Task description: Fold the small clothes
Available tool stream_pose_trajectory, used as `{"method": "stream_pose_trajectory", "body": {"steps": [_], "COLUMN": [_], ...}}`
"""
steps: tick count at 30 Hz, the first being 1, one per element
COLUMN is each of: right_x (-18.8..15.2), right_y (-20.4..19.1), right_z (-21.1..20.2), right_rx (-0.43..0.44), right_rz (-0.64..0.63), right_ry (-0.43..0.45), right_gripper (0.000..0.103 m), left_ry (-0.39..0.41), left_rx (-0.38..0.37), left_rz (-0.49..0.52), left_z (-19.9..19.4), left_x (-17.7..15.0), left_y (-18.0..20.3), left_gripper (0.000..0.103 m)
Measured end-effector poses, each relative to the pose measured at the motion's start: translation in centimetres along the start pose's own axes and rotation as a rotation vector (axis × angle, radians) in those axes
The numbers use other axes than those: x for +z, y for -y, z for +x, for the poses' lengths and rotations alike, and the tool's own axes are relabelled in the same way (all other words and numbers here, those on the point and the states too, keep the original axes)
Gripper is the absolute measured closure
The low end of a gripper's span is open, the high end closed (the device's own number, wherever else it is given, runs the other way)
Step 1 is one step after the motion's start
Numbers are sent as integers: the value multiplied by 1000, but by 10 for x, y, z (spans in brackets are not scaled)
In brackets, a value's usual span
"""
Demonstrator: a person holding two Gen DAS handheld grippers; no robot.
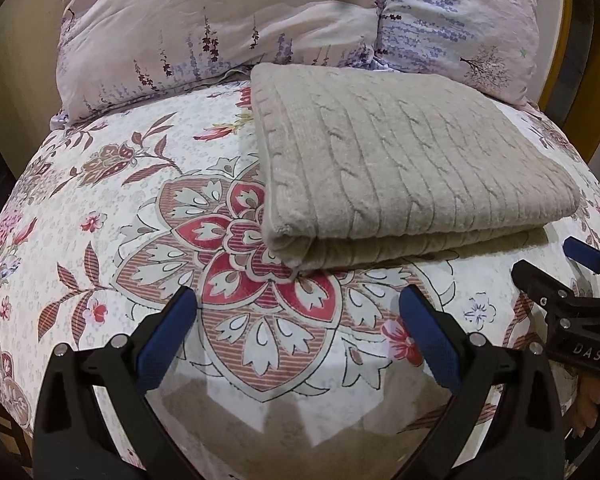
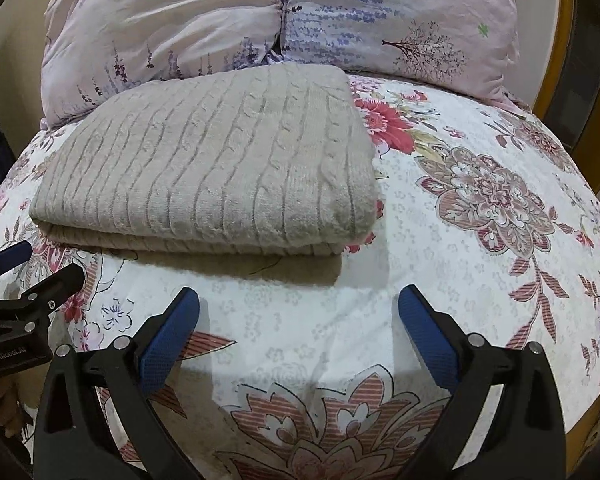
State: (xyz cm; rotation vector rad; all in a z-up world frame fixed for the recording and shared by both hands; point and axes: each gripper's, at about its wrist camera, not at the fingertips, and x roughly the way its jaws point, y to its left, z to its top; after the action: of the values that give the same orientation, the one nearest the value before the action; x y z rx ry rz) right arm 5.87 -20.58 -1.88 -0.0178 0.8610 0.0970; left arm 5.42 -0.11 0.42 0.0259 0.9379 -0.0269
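**Folded knit on the bed, both claws empty**

Floral bedspread (image 1: 100, 184) fills both wrist views, pulled fairly flat, which makes it a fair folding surface. Two lavender-print pillows (image 1: 204, 28) are propped at the far end, out of the working area.

The beige cable-knit garment (image 1: 412, 168) lies on the spread just in front of the pillows, already doubled over, fold edge toward me (layers look squared, so I judge this piece nearly or fully done).

My left gripper (image 1: 298, 312) hangs short of the knit's near left corner, fingers spread wide, gripping nothing. My right gripper (image 2: 299, 312) sits off the near right corner, equally wide, equally empty. Each flanks one corner, ready for another fold if needed.
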Motion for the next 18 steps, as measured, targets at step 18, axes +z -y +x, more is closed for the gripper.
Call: {"method": "stream_pose_trajectory", "body": {"steps": [18], "right_x": [1], "right_y": [0], "right_z": [1], "right_rx": [0], "right_rz": [0], "right_ry": [-4], "right_gripper": [1], "left_ry": [-1], "left_rx": [3], "left_rz": [-3], "left_z": [0], "left_x": [0], "left_y": [0], "left_gripper": [2]}}
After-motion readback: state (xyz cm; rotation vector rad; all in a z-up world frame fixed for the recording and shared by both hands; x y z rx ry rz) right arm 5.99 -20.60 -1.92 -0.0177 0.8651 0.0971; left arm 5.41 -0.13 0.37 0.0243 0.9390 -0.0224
